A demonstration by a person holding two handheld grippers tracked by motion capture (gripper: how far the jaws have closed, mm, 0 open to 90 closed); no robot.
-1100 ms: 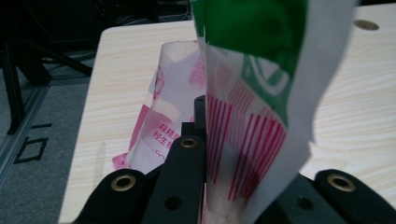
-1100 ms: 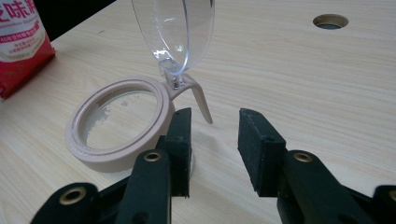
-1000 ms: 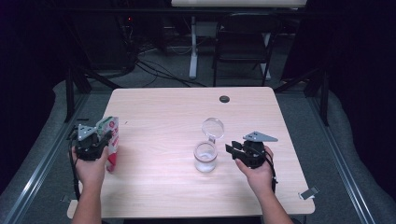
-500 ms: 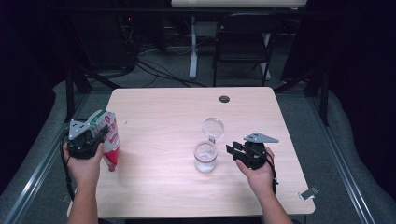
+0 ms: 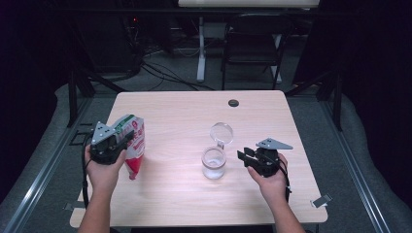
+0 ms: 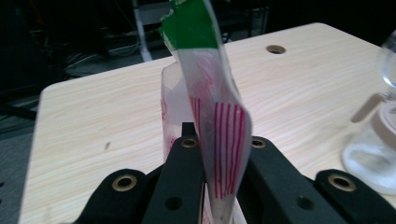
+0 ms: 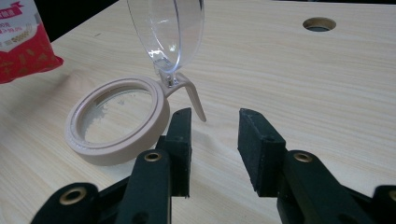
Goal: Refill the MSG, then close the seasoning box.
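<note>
Holding the bag (image 5: 132, 141) clamped in our left gripper (image 5: 111, 141) at the table's left, right gripper (image 5: 248, 158) jaws apart beside the open jar (image 5: 214, 162), we judge pouring next: carry bag over jar.

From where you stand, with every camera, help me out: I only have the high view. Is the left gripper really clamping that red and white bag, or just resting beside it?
Observer: The left gripper is clamping it: its jaws are shut on the bag, pinching one striped side wall.
Operator: Is the bag's top open?
Observer: Yes, the green top edge is torn and gapes apart.
Operator: And the right gripper?
Observer: The right gripper is open and holds nothing; it sits just beside the jar.
Operator: Anything in the jar?
Observer: White grains lie at the bottom; its clear lid stands flipped up.
</note>
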